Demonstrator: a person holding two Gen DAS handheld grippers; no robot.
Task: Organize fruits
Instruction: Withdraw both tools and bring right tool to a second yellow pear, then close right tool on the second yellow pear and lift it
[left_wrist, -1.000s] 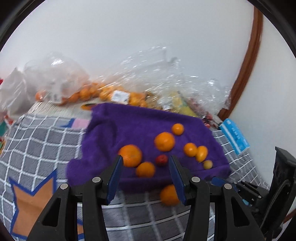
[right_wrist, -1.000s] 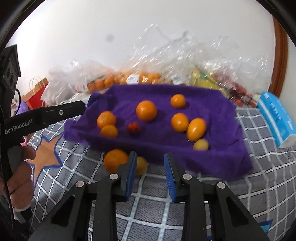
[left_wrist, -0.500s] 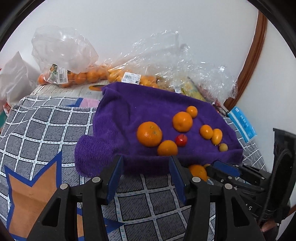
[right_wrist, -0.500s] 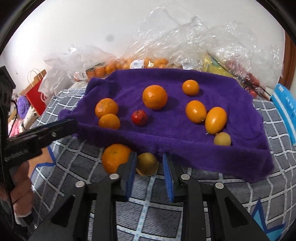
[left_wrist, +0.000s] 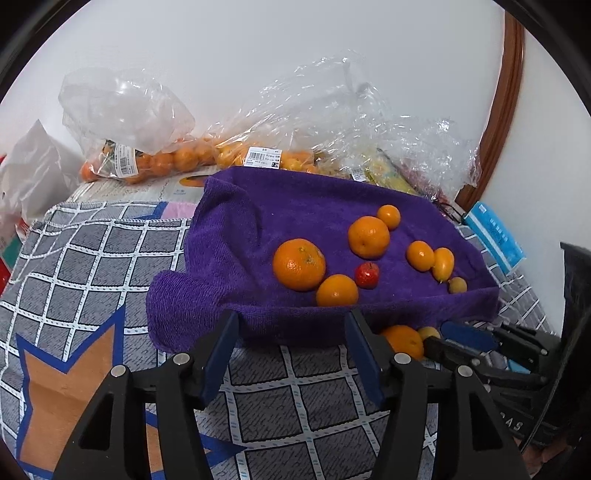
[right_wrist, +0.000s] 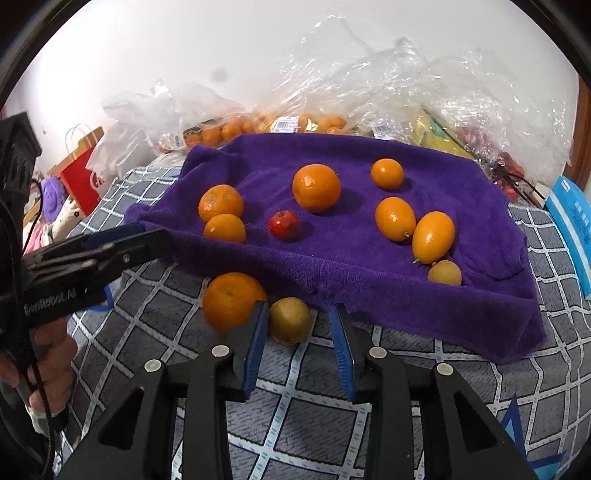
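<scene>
My right fingers (right_wrist: 298, 343) stand open around the yellow fruit (right_wrist: 290, 320) beside an orange (right_wrist: 232, 301) at the towel's (right_wrist: 369, 258) near edge; my left fingers (left_wrist: 291, 354) are open, empty.

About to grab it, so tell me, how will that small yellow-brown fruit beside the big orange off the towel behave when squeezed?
The yellow-brown fruit looks round and smooth, so it probably rolls if nudged. It appears small, likely light. It sits close beside the orange, so closing the right hand-held gripper may bump that.
</scene>
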